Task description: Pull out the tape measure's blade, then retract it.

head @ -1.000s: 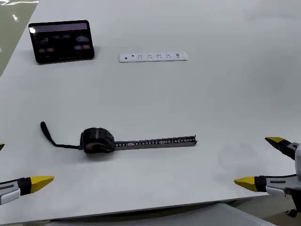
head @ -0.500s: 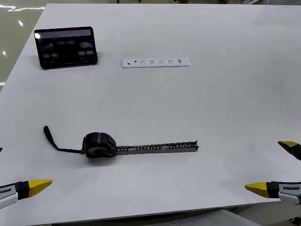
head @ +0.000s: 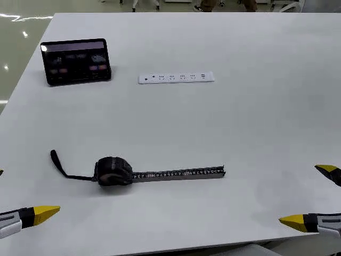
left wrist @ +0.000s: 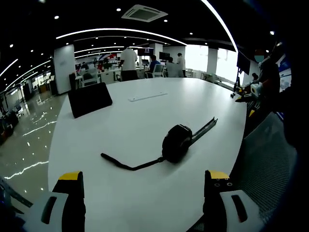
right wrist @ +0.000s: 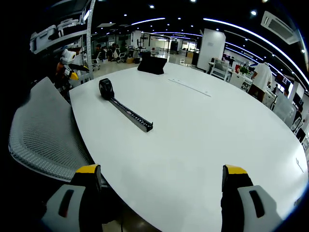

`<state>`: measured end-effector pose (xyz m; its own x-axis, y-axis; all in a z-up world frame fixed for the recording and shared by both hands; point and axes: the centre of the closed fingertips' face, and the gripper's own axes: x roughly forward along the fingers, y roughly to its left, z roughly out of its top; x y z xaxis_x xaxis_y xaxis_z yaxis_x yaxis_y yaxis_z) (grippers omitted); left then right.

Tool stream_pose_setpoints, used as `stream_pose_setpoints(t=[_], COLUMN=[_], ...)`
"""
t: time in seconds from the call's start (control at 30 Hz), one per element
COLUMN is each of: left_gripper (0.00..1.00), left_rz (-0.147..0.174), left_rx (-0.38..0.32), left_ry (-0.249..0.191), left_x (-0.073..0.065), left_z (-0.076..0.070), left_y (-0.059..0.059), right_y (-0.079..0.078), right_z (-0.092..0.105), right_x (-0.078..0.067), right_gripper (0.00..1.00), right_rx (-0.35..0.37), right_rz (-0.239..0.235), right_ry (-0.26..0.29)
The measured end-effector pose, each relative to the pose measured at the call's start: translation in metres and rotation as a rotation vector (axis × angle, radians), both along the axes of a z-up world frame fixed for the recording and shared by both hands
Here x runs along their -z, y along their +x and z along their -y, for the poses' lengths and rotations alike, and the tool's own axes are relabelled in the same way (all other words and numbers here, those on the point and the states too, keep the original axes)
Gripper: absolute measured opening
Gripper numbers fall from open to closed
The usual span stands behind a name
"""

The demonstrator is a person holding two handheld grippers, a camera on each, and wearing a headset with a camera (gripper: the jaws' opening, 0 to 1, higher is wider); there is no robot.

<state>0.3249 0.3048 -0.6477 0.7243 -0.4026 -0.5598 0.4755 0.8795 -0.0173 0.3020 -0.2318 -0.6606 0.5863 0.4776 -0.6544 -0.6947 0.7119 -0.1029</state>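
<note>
The tape measure (head: 113,171) lies on the white table (head: 256,117) near the front edge, with its blade (head: 178,173) extended to the right. The left gripper (left wrist: 145,175) has its jaws apart and empty, near-left of the case. The right gripper (right wrist: 161,169) has its jaws apart and empty, well apart from the blade tip. Bare surface surrounds the tape. In the head view, 1 left jaw tip is cut off by the frame edge.
</note>
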Motion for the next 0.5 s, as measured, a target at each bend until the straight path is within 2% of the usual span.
stream_pose_setpoints(t=[0.13,0.17,0.2,0.23,0.3,0.37,0.47,0.5], left_gripper=[1.00,1.00,1.00,1.00,1.00,1.00,1.00,1.00], left_rz=[0.024,0.025,0.017,-0.011,-0.006,-0.025,-0.024,-0.022], left_rx=[0.003,0.001,-0.014,-0.042,-0.056,-0.084,-0.103,-0.106], left_ry=[-0.006,-0.021,-0.026,-0.022,-0.031,-0.054,-0.087,-0.091], left_x=[-0.011,-0.013,-0.013,-0.011,-0.015,-0.017,-0.019,-0.019], left_z=[0.021,0.028,0.030,0.031,0.040,0.048,0.060,0.064], left_y=[0.009,0.013,0.016,0.017,0.025,0.031,0.039,0.042], right_y=[0.009,0.012,0.014,0.015,0.019,0.021,0.021,0.023], right_z=[-0.007,-0.010,-0.012,-0.014,-0.020,-0.024,-0.032,-0.034], right_x=[-0.006,-0.007,-0.008,-0.009,-0.012,-0.011,-0.009,-0.007], right_gripper=[1.00,1.00,1.00,1.00,1.00,0.99,0.97,0.97], right_rx=[-0.040,-0.050,-0.057,-0.063,-0.080,-0.117,-0.143,-0.161], right_rz=[0.005,0.005,0.004,0.004,0.002,0.004,-0.027,-0.030], right_ry=[-0.022,-0.024,-0.024,-0.020,-0.016,-0.052,-0.053,-0.068])
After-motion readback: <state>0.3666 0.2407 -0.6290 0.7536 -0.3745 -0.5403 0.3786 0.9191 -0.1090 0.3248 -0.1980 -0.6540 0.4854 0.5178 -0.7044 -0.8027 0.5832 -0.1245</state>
